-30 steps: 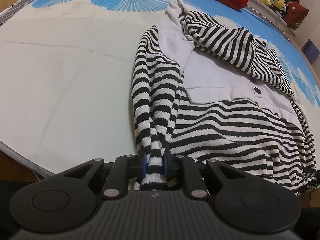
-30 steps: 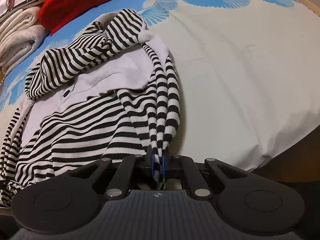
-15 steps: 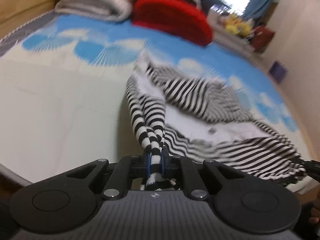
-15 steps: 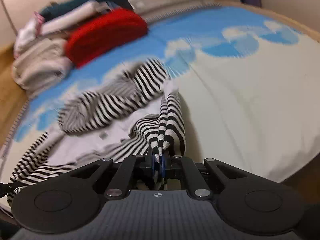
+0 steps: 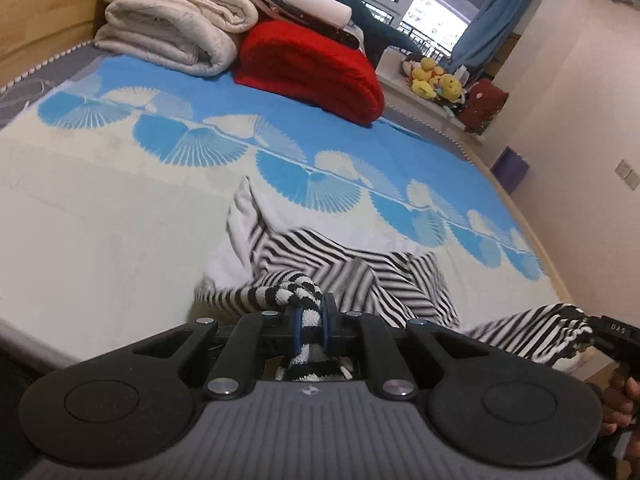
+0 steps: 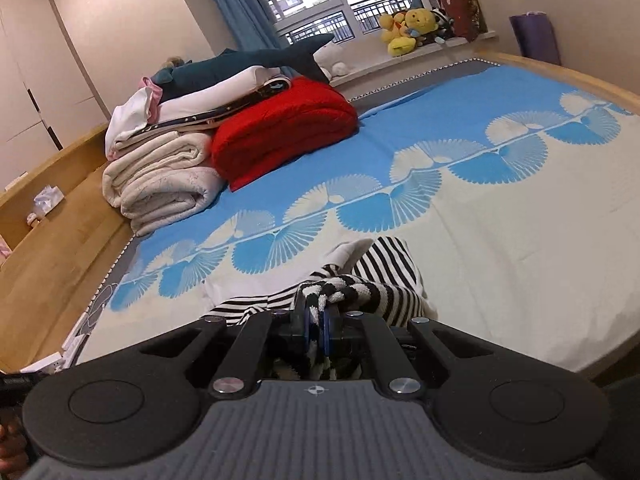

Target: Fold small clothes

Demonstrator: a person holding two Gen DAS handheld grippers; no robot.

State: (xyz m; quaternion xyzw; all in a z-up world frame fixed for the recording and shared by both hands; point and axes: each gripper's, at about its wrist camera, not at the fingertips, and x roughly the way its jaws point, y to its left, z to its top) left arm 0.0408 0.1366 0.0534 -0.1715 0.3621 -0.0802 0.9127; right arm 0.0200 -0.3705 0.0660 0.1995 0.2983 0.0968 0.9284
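On the bed (image 5: 100, 216), spread with a cream and blue fan-patterned sheet (image 6: 500, 216), a black-and-white striped garment (image 5: 360, 276) is bunched near the front edge, its white panel (image 5: 240, 216) standing up in a peak behind the stripes. At the bottom of the left wrist view, the left gripper (image 5: 310, 326) is closed tight on a rolled, rope-like bunch of the striped cloth: the fabric passes straight between the blue pads (image 5: 297, 328), and its jaws have just been closing further onto that cloth. From the pinch the garment trails forward and to the right across the sheet, and its far striped end reaches the other tool at the right edge of that view, beside a person's fingers (image 5: 624, 404). Seen from the right wrist, the right gripper (image 6: 316, 330) is likewise clamped almost fully together on a twisted fold of the same striped garment (image 6: 384, 276), which spills ahead of it and slightly to both sides. Well behind the garment, at the head of the bed, lie a red folded blanket (image 6: 284, 128) and a cream rolled quilt (image 6: 160, 184), touching one another.
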